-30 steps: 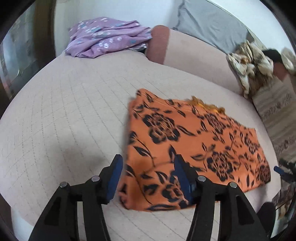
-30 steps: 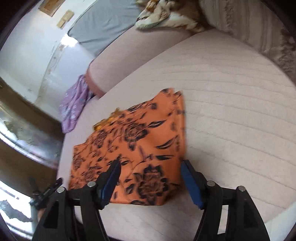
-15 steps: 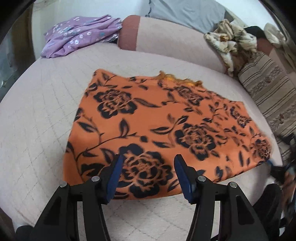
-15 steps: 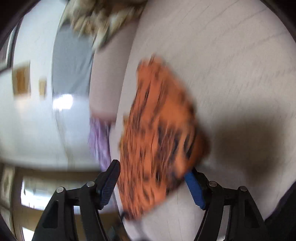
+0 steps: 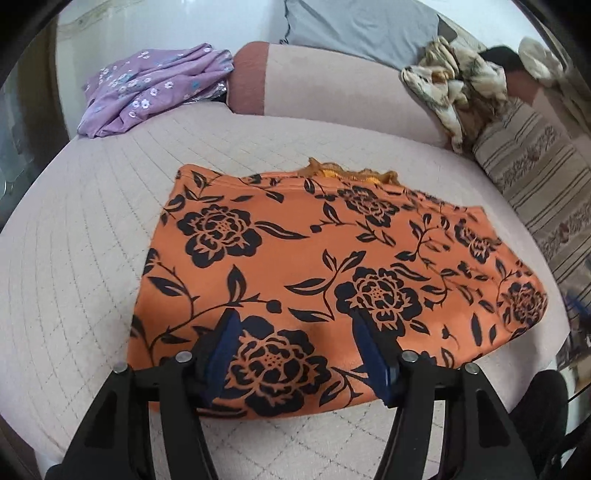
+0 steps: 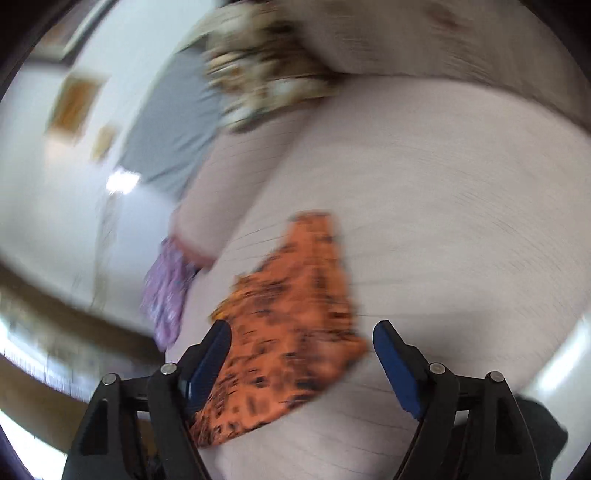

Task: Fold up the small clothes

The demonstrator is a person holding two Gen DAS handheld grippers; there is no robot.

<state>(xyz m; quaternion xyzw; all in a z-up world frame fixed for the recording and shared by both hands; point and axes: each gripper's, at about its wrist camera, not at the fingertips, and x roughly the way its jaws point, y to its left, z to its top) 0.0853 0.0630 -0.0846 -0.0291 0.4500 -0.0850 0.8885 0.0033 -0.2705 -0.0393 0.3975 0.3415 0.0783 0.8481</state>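
Observation:
An orange garment with black flowers (image 5: 314, 266) lies folded flat on the pale quilted couch seat (image 5: 74, 258). A frilled orange edge (image 5: 347, 173) sticks out at its far side. My left gripper (image 5: 299, 343) is open, its blue pads just above the garment's near edge. In the blurred right wrist view the garment (image 6: 291, 332) lies ahead and left; my right gripper (image 6: 303, 354) is open and empty above its near corner.
A purple flowered garment (image 5: 155, 85) lies at the back left by the couch arm. A cream and brown patterned cloth (image 5: 454, 81) drapes over the backrest at right, next to a striped cushion (image 5: 535, 177). A grey pillow (image 5: 354, 29) is behind.
My left gripper has moved right and settled over the garment's near edge. My right gripper has swung quickly, its view now blurred, and sits over the garment's corner. Both stay open.

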